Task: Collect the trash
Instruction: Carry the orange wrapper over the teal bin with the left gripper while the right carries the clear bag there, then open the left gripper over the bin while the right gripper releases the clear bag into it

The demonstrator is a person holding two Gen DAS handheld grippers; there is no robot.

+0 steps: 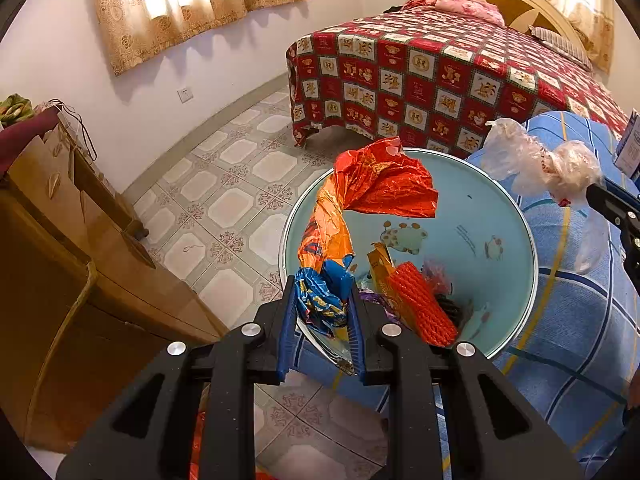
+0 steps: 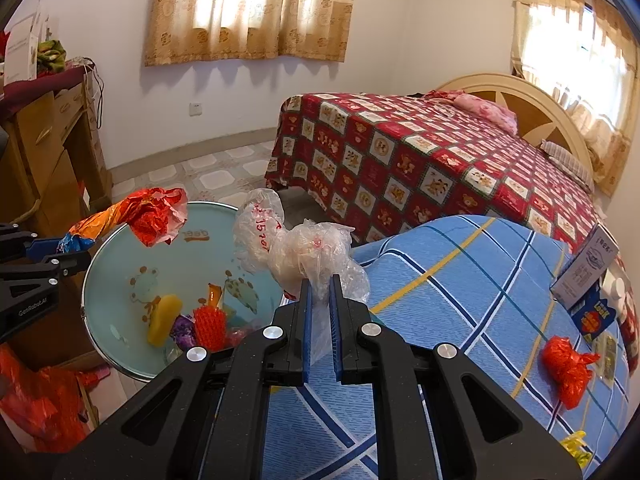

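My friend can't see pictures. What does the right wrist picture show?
The right gripper pinches a crumpled clear plastic bag over a blue checked bedspread, beside a light blue bin with trash in it. At left, the left gripper holds an orange wrapper above the bin.

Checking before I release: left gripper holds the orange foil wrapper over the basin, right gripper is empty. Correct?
Not quite: the right gripper is not empty; it is shut on a clear plastic bag, as the right wrist view shows. The left gripper does hold the orange foil wrapper over the basin.
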